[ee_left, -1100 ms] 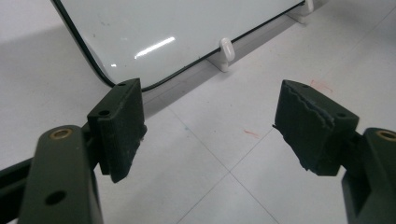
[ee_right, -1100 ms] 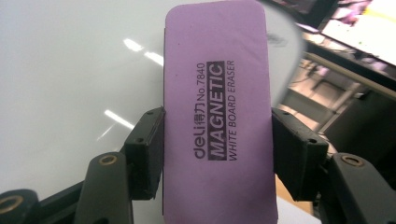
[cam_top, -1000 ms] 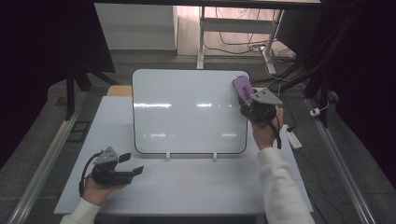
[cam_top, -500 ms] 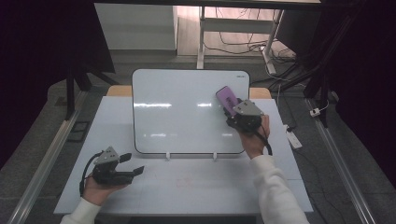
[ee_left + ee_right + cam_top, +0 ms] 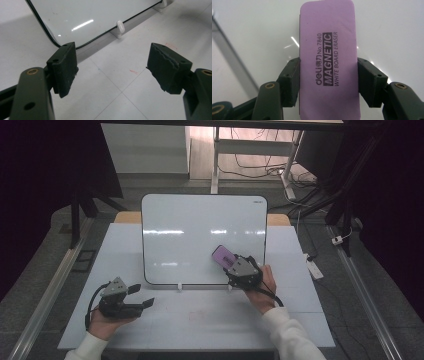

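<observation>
The right tongs (image 5: 231, 265) are clamped on a purple eraser (image 5: 223, 256). In the right gripper view, the eraser (image 5: 329, 60) is squeezed between the two black pads, one on each long side. Most of it sticks out past the tips of the tongs, and its back end is cut off at the bottom edge of that view. Words printed on its top can be read: "MAGNETIC WHITE BOARD ERASER". The eraser is held in front of the white board (image 5: 200, 232), over the board's lower right part. Whether it touches the board cannot be told from the pictures.

The left tongs (image 5: 136, 295) are held apart, with nothing between them. They are kept low over the white surface (image 5: 200, 320), well away from the eraser, which is seen far off to their right in the high view. In the left gripper view, the lower corner of the board (image 5: 82, 17) is seen just past the tips of the tongs (image 5: 120, 67), with a small white clip (image 5: 120, 26) at its bottom edge. Faint red marks are seen on the surface (image 5: 112, 82) there, but they are too small to make out.

The far end of the surface is hidden behind the board.
</observation>
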Action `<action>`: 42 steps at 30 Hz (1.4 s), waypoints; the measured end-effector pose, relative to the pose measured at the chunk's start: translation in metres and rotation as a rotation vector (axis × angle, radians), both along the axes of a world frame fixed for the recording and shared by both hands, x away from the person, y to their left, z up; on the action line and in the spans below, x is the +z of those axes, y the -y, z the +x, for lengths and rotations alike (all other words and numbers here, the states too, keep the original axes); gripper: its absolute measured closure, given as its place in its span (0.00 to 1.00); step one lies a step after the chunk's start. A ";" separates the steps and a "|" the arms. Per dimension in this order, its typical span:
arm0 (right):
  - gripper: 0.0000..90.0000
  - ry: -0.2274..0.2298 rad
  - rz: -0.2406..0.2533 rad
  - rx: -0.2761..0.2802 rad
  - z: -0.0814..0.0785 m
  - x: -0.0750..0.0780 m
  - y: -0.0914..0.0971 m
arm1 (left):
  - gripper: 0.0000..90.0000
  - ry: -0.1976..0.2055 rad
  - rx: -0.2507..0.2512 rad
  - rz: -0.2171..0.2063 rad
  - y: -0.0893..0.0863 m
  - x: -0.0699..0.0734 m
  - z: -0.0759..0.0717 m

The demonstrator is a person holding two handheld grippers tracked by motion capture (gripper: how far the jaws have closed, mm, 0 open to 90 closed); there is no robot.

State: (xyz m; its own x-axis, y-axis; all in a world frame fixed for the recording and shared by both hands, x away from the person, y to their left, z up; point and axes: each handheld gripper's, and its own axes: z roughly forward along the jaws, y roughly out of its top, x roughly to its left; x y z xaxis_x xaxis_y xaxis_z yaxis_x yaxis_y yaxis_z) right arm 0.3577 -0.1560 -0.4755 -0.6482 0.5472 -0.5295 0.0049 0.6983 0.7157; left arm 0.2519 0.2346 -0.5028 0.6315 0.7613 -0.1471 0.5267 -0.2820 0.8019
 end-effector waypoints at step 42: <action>0.45 -0.116 0.128 0.096 -0.063 -0.008 0.019 | 0.28 -0.060 -0.170 -0.087 0.074 0.033 0.035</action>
State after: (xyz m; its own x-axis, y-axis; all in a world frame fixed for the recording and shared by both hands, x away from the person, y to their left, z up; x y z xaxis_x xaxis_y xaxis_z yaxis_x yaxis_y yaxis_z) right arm 0.2949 -0.1750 -0.4840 -0.7534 0.5380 -0.3780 0.0305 0.6028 0.7973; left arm 0.2868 0.1608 -0.4701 0.7380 0.6271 -0.2492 0.5252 -0.3020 0.7956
